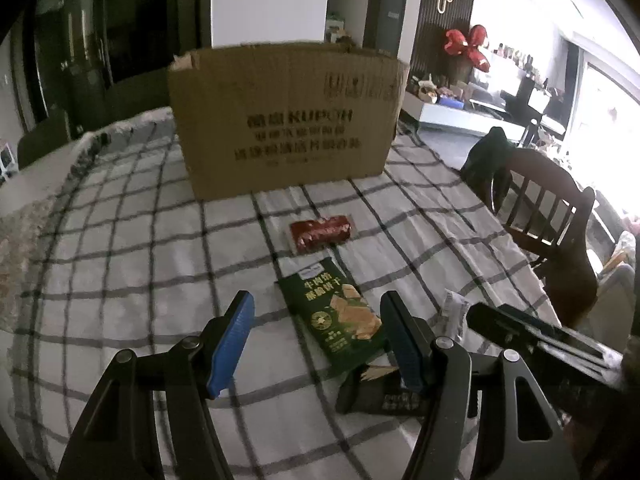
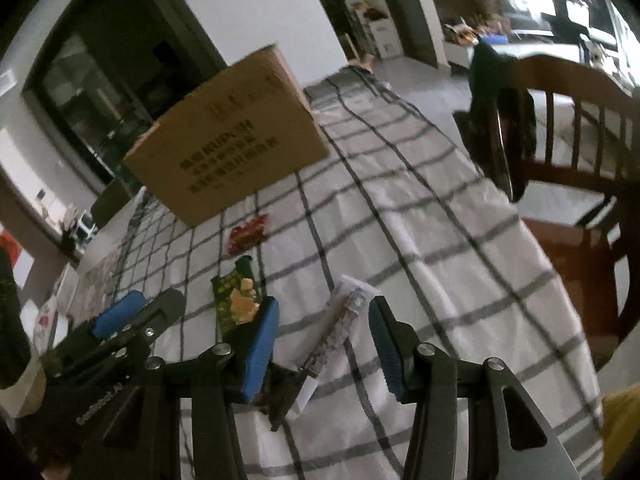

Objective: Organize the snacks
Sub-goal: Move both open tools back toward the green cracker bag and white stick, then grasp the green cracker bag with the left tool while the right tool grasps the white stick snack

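A checked tablecloth (image 1: 132,240) is spread over the table. A wooden chair (image 1: 552,208) is placed at the table's right side, with a dark garment (image 1: 486,156) draped over its back. Red decorations (image 1: 466,46) are seen in the far room.

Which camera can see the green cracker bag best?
The left wrist view: the green cracker bag lies nearly whole and sharp on the checked cloth, its picture of crackers clear. In the right wrist view the same bag is smaller, blurry, and partly hidden behind a blue finger.
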{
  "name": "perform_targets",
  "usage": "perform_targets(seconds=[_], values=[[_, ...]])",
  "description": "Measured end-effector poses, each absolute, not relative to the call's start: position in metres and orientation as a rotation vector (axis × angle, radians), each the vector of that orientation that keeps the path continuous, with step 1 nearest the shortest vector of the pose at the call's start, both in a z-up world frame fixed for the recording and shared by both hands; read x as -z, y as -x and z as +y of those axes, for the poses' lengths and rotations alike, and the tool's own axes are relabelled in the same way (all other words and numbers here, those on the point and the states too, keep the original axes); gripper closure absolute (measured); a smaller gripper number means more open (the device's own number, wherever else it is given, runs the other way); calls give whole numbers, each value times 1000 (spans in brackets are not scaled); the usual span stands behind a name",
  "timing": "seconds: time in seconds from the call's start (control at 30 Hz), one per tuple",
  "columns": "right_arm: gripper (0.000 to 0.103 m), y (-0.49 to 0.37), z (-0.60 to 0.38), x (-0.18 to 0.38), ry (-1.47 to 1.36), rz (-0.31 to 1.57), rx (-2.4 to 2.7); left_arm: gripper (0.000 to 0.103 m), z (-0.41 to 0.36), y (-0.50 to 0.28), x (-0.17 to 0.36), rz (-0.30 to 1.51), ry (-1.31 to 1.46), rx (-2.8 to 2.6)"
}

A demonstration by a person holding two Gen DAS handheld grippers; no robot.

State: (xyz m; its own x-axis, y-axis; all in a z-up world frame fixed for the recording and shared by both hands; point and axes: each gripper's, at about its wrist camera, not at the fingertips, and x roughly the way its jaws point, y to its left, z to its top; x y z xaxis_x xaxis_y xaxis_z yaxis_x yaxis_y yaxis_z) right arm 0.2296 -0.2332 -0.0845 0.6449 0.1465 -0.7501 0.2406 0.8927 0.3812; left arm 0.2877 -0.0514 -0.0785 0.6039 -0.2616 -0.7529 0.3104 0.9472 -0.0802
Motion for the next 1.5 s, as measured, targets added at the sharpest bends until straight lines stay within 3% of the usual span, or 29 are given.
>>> perform_targets(seconds=[0.53,0.97,1.1,1.37,1.47,1.5], values=[[70,-242,-229,103,-493,907,76,41,-75,-317,118,969,-63,314],[70,-249,-227,114,-474,935,105,41,-78,-327,127,987,-61,278],[75,-253,-226,115,-450,939,107,48,-79,-327,127,982,-72,276],[80,-250,-224,108,-425,912,97,52,-72,-325,124,979,-44,285],[81,-249,-224,102,-413,892,92,60,-68,-321,118,961,-31,285],[81,-249,-224,100,-409,887,92,68,-67,-321,116,956,-30,286]])
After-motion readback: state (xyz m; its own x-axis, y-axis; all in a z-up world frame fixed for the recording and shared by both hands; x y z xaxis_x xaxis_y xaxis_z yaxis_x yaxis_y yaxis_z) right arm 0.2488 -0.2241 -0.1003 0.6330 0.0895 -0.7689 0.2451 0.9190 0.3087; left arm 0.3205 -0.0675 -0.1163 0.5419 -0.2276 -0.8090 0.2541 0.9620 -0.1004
